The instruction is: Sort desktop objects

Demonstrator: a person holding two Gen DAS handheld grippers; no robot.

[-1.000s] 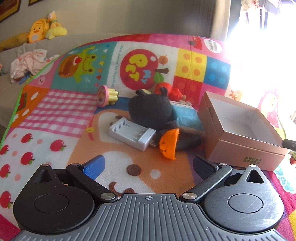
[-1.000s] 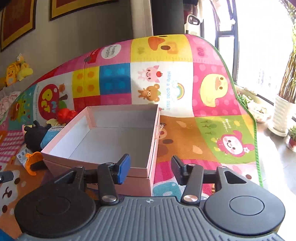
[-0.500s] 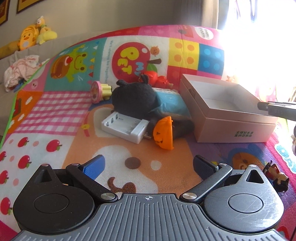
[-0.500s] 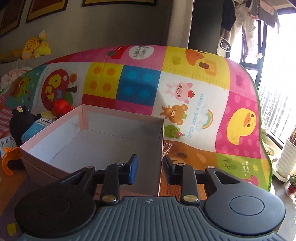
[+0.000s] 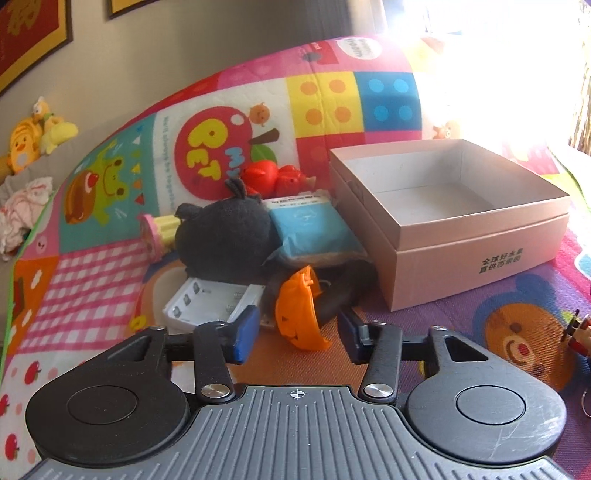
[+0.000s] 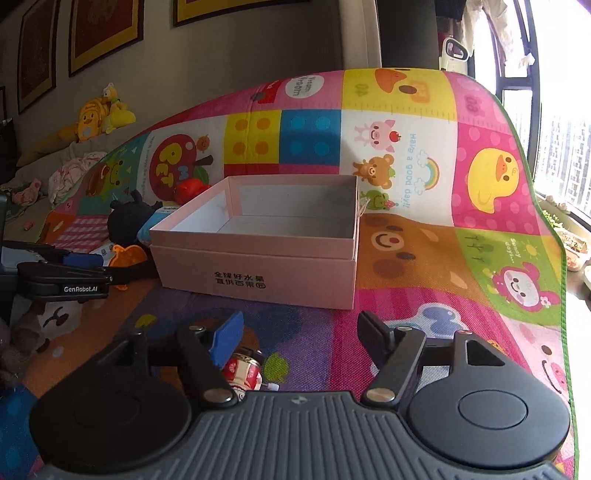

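Just ahead of my left tongs (image 5: 297,328): orange pumpkin toy (image 5: 295,314) on the play mat (image 5: 92,266), leaning against the black plush (image 5: 225,236).
Handling: probably light, hard, slick plastic; I'd pinch across its thin rim.
Left tongs: just been closing, apart, pumpkin not yet pinched.
Right tongs (image 6: 299,332): just been opening, nothing between.
Right view only: pink box (image 6: 258,266) empty beyond my tips; small red-and-white toy (image 6: 242,371) under them.

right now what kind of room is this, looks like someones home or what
Most likely a living room or play area in a home. A children's play mat with cartoon animals covers the surface, plush toys sit on a sofa by the wall, and framed pictures hang above.
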